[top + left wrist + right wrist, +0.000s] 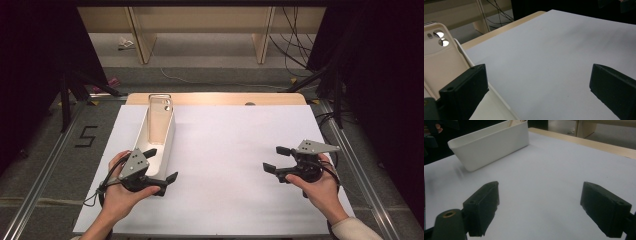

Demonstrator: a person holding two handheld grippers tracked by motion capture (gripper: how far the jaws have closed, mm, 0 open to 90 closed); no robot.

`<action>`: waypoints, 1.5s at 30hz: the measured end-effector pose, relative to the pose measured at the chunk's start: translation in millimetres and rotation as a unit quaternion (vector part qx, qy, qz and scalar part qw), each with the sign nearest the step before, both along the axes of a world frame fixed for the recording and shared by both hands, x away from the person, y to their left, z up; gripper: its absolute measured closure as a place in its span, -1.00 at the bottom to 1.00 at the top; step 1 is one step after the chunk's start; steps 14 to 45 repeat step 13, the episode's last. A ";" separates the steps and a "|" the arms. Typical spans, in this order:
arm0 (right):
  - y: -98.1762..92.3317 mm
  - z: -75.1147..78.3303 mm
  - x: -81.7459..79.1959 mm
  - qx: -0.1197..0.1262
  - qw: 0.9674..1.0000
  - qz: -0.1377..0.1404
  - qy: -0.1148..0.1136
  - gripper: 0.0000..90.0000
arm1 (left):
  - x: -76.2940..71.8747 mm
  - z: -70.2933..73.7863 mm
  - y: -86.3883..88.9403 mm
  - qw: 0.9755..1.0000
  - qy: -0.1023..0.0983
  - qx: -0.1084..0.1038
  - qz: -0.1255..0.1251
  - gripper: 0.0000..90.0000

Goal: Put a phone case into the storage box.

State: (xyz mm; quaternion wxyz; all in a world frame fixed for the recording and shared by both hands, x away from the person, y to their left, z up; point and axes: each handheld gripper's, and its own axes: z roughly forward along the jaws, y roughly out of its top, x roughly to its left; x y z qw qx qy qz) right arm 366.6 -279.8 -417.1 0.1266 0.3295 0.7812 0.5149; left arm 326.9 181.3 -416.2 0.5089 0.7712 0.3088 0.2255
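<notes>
High view: the white bin point(161, 142) lies at nine o'clock on the tabletop point(235, 165), a clear phone case point(160, 117) leaning inside. The left tool point(161, 164), jaws wide, straddles its near wall. The right tool point(276, 159), also wide, hovers at four o'clock.

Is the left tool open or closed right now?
Open. The left tool has its jaws spread wide, one over the white bin's near end, the other outside over the white sheet, gripping nothing.

You see a white bin point(165, 145) at nine o'clock, holding a beige phone case point(160, 117), on white paper point(240, 160).
</notes>
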 end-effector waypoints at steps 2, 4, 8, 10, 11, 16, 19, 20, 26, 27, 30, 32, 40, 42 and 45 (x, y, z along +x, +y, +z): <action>0.0 -0.1 0.2 0.000 1.000 0.000 0.000 -0.63 | -0.4 -1.1 0.3 1.000 0.000 0.002 0.001 -0.98; 0.1 -0.3 0.4 0.000 1.000 0.001 0.001 -0.63 | -0.9 -1.8 -0.2 1.000 0.000 0.002 0.002 -0.98; 0.5 -0.1 0.1 0.000 1.000 0.002 0.000 -0.63 | -2.4 -3.2 -2.9 1.000 -0.003 0.009 0.001 -0.98; 0.2 -0.2 0.2 0.001 1.000 0.001 0.000 -0.63 | -3.6 -3.7 -4.4 1.000 -0.004 0.014 0.000 -0.98; -0.1 -0.3 0.3 0.001 1.000 0.001 0.000 -0.63 | -4.1 -3.9 -4.9 1.000 -0.006 0.017 0.001 -0.98; -0.5 -0.3 0.5 0.002 1.000 0.001 0.001 -0.63 | -5.1 -4.0 -5.9 1.000 -0.009 0.023 0.001 -0.98; -0.5 -0.3 0.5 0.002 1.000 0.001 0.001 -0.63 | -5.1 -4.0 -5.9 1.000 -0.009 0.023 0.001 -0.98; -0.5 -0.3 0.5 0.002 1.000 0.001 0.001 -0.63 | -5.1 -4.0 -5.9 1.000 -0.009 0.023 0.001 -0.98; -0.5 -0.3 0.5 0.002 1.000 0.001 0.001 -0.63 | -5.1 -4.0 -5.9 1.000 -0.009 0.023 0.001 -0.98; -0.5 -0.3 0.5 0.002 1.000 0.001 0.001 -0.63 | -5.1 -4.0 -5.9 1.000 -0.009 0.023 0.001 -0.98; -0.5 -0.3 0.5 0.002 1.000 0.001 0.001 -0.63 | -5.1 -4.0 -5.9 1.000 -0.009 0.023 0.001 -0.98; -0.5 -0.3 0.5 0.002 1.000 0.001 0.001 -0.63 | -5.1 -4.0 -5.9 1.000 -0.009 0.023 0.001 -0.98; -0.5 -0.3 0.5 0.002 1.000 0.001 0.001 -0.63 | -5.1 -4.0 -5.9 1.000 -0.009 0.023 0.001 -0.98; -0.5 -0.3 0.5 0.002 1.000 0.001 0.001 -0.63 | -5.1 -4.0 -5.9 1.000 -0.009 0.023 0.001 -0.98; -0.5 -0.3 0.5 0.002 1.000 0.001 0.001 -0.63 | -5.1 -4.0 -5.9 1.000 -0.009 0.023 0.001 -0.98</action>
